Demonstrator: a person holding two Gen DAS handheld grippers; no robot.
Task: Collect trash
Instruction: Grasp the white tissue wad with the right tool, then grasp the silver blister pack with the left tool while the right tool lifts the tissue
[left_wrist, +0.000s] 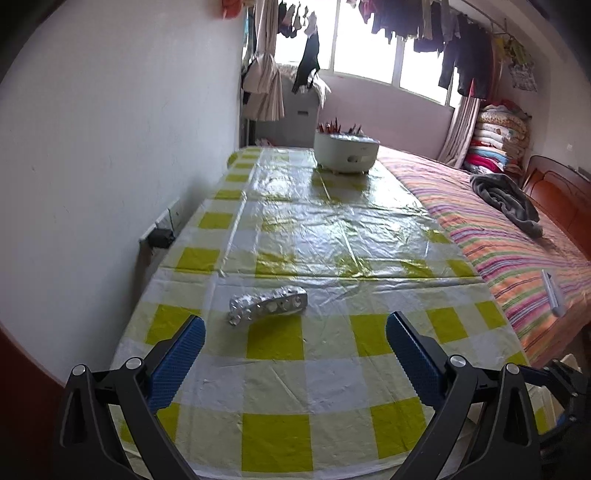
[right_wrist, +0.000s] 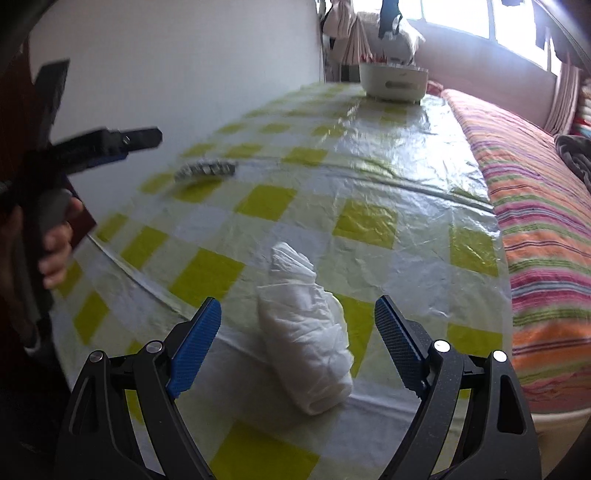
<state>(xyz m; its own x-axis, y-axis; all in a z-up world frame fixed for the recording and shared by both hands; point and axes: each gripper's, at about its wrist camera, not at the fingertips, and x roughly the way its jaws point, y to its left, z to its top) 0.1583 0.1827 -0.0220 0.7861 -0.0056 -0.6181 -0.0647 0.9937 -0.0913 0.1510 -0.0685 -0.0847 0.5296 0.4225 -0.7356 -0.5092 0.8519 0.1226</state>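
A silver foil blister pack (left_wrist: 268, 305) lies on the yellow-and-white checked tablecloth (left_wrist: 332, 229), just ahead of my open, empty left gripper (left_wrist: 295, 326). It shows blurred in the right wrist view (right_wrist: 205, 170). A crumpled white tissue wad (right_wrist: 306, 332) lies on the cloth between the blue pads of my open right gripper (right_wrist: 297, 312), not gripped. The left gripper (right_wrist: 107, 144) also shows at the left edge of the right wrist view, held in a hand.
A white round cooker pot (left_wrist: 346, 152) stands at the table's far end. A bed with a striped cover (left_wrist: 517, 240) runs along the right side, with a grey blanket (left_wrist: 506, 199) and a white remote (left_wrist: 553, 292). A wall (left_wrist: 110, 147) is on the left.
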